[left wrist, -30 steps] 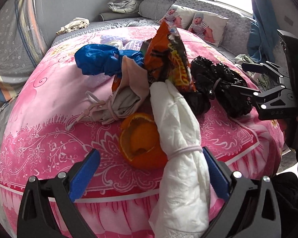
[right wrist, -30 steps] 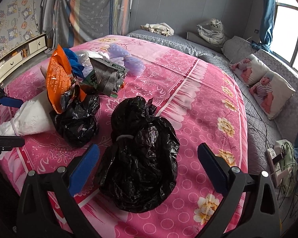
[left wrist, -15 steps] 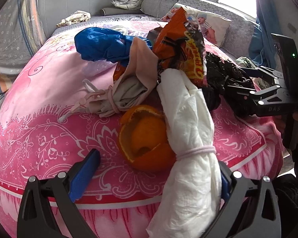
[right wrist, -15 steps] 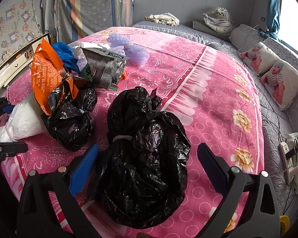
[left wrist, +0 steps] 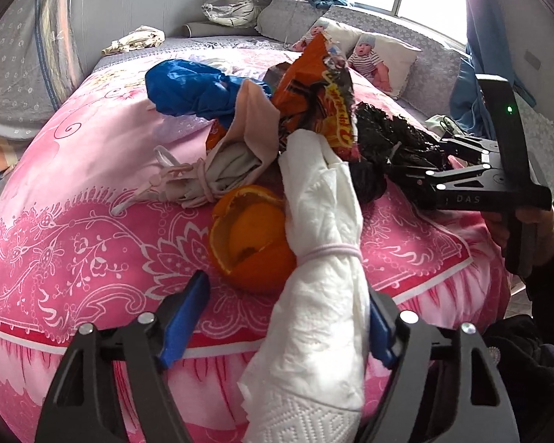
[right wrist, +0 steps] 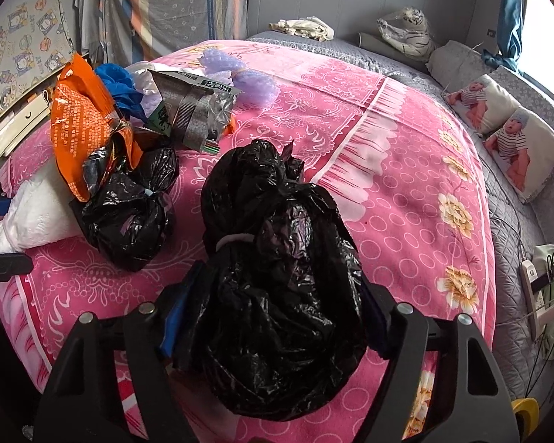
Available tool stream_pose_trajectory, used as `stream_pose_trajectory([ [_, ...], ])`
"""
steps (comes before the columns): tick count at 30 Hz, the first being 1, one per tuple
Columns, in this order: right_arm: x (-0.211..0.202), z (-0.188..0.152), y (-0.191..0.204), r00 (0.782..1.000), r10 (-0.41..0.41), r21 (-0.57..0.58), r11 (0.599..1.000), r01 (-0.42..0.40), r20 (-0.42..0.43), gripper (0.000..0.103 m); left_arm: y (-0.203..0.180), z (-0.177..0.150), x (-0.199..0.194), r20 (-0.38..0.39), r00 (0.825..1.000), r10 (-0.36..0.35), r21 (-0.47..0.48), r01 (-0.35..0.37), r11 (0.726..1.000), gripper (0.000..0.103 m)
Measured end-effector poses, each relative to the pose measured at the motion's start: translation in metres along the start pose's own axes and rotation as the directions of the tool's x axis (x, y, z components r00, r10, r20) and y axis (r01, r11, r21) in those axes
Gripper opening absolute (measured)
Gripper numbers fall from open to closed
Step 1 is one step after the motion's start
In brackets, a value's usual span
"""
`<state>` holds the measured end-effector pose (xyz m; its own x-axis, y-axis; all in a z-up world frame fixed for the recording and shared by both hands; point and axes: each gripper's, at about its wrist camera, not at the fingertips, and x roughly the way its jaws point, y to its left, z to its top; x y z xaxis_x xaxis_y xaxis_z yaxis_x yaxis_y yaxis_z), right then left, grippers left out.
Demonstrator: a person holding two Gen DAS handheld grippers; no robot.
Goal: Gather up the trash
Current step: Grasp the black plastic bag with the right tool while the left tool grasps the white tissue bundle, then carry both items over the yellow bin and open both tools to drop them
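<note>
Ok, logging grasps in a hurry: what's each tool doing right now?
Left tool: closing around the white paper bundle.
Right tool: closing on the large black trash bag.

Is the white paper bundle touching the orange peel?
Touching. In the left wrist view the white paper bundle lies right against the orange peel, overlapping its right edge with no gap.

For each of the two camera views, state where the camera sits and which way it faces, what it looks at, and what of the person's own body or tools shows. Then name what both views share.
Left wrist: sits on the left gripper, looking down along its closing fingers at the white paper bundle between them and an orange peel; the right gripper and the hand holding it show.

Right wrist: sits on the right gripper, facing the large black bag between its closing fingers.

Shared: the bundle, orange snack packet, pink bedspread.
</note>
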<state>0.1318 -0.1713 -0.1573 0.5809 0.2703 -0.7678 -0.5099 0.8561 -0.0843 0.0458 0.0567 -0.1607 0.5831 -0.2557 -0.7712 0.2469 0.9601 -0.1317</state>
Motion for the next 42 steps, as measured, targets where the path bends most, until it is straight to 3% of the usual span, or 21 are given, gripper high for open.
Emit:
stream_pose_trajectory([
  [7, -0.004, -0.004, -0.003, 1.000, 0.007, 0.015, 1.000, -0.007, 0.002, 0.051, -0.009, -0.002, -0.005, 0.000, 0.999, 0.040, 0.024, -0.040, 0.999, 0.049],
  [14, -0.016, -0.005, -0.009, 1.000, 0.000, 0.061, 0.998, -0.001, 0.025, 0.036, 0.004, -0.004, -0.019, 0.016, 1.000, 0.005, -0.011, -0.005, 1.000, 0.035],
  [19, -0.032, -0.006, -0.015, 0.998, -0.002, 0.104, 0.995, -0.004, 0.064, 0.035, 0.013, -0.008, -0.038, 0.081, 0.997, -0.016, 0.001, 0.016, 1.000, 0.035],
  [24, -0.055, -0.002, -0.021, 0.993, 0.008, 0.148, 0.989, -0.026, 0.119, 0.035, 0.025, 0.003, -0.063, 0.177, 0.984, -0.033, -0.049, 0.042, 0.998, 0.034],
  [30, -0.082, -0.003, -0.029, 0.983, 0.030, 0.205, 0.977, -0.068, 0.183, 0.035, 0.017, 0.025, -0.074, 0.246, 0.969, -0.007, -0.039, 0.017, 0.999, 0.034],
  [36, -0.108, -0.011, -0.046, 0.977, -0.035, 0.269, 0.963, -0.024, 0.212, 0.035, -0.008, 0.055, -0.059, 0.264, 0.962, -0.074, -0.002, 0.077, 0.997, 0.035],
  [42, -0.138, -0.027, -0.080, 0.961, -0.131, 0.379, 0.925, 0.031, 0.242, 0.035, -0.050, 0.092, -0.036, 0.268, 0.950, -0.162, 0.055, 0.152, 0.987, 0.035],
])
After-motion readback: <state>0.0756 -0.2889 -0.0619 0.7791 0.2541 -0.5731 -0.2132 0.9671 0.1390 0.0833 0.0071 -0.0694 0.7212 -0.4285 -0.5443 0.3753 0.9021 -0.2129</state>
